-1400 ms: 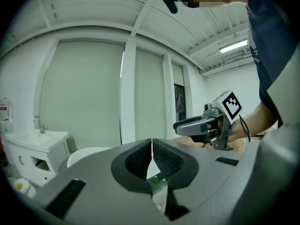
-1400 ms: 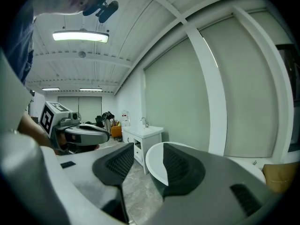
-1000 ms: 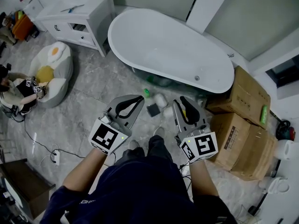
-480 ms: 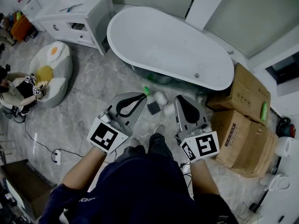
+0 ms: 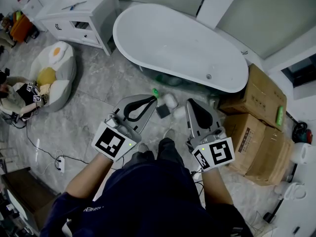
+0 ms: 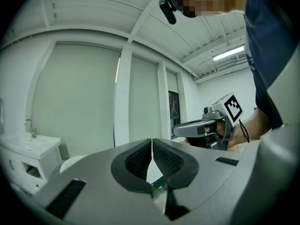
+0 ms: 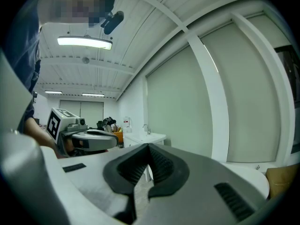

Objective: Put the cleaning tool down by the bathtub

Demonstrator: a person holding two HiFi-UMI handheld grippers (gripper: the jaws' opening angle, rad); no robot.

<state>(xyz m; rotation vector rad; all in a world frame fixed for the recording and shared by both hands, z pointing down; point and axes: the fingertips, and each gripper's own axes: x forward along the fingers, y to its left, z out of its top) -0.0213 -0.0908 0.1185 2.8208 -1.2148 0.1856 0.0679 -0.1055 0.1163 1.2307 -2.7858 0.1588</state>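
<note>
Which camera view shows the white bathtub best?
The head view: it looks down on the whole bathtub, from end to end. The left gripper view shows only a small white part of it, low at the left. The right gripper view shows only a strip of its rim at the right.

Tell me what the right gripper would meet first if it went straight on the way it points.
Nothing close: the right gripper, jaws just closed on nothing, points nearly level, above the bathtub. It would probably first reach the pale wall panel behind, right of the vanity; depth is unclear.
</note>
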